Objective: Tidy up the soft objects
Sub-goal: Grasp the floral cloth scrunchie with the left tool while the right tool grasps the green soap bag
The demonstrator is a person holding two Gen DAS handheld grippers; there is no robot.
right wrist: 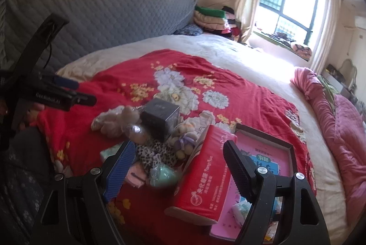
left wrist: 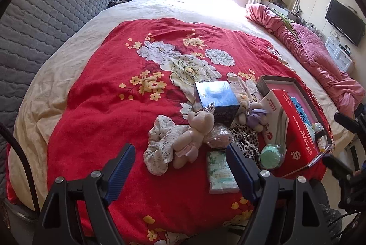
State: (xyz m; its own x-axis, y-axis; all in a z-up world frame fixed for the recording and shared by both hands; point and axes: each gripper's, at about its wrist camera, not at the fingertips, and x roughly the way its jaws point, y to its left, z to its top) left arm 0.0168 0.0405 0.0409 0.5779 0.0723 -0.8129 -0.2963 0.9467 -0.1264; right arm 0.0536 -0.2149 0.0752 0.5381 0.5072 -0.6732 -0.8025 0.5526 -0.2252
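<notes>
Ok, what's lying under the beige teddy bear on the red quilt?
The beige teddy bear lies partly on a floral scrunchie, with a clear-wrapped round item against its side. Both rest on the red quilt. Whatever sits directly beneath the bear's body is covered.

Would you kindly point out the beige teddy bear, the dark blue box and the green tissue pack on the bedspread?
beige teddy bear (left wrist: 194, 137), left wrist view, on its body.
dark blue box (left wrist: 217, 96), left wrist view, on its top face.
green tissue pack (left wrist: 220, 172), left wrist view, on the middle of its wrapper.
</notes>
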